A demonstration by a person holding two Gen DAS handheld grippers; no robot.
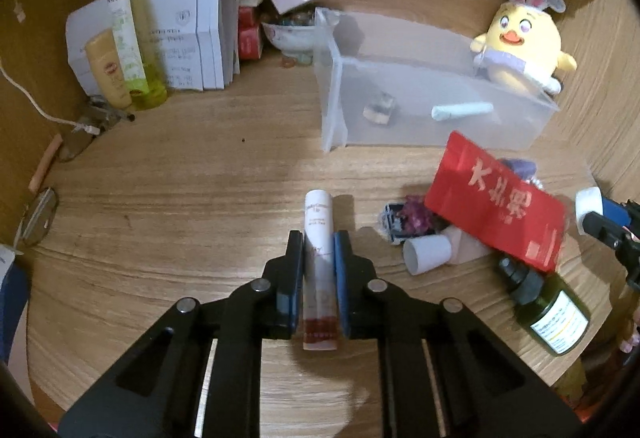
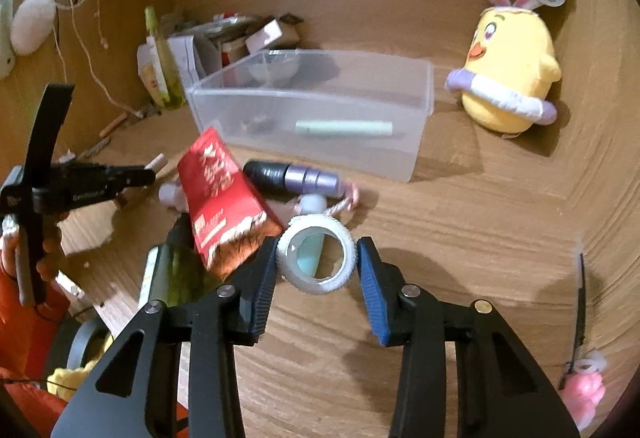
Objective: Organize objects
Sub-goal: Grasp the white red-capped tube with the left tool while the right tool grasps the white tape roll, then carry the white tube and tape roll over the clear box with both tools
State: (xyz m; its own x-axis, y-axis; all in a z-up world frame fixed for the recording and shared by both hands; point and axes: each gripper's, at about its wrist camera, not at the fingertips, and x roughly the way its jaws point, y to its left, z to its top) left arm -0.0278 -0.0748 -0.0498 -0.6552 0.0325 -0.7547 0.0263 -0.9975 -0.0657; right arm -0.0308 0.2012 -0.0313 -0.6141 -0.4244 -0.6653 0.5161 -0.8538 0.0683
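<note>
My left gripper (image 1: 318, 238) is clamping a light, slick tube (image 1: 319, 262) mid-body; my right gripper (image 2: 316, 258) is hanging unclenched around a rigid ribbed ring (image 2: 316, 261), best pinched across its sides.

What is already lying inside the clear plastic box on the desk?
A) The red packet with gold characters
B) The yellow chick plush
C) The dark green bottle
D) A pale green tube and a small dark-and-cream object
D: through the wall of the clear plastic box both views show a pale green tube and a small dark-and-cream object on its floor; the other three are outside it.
</note>
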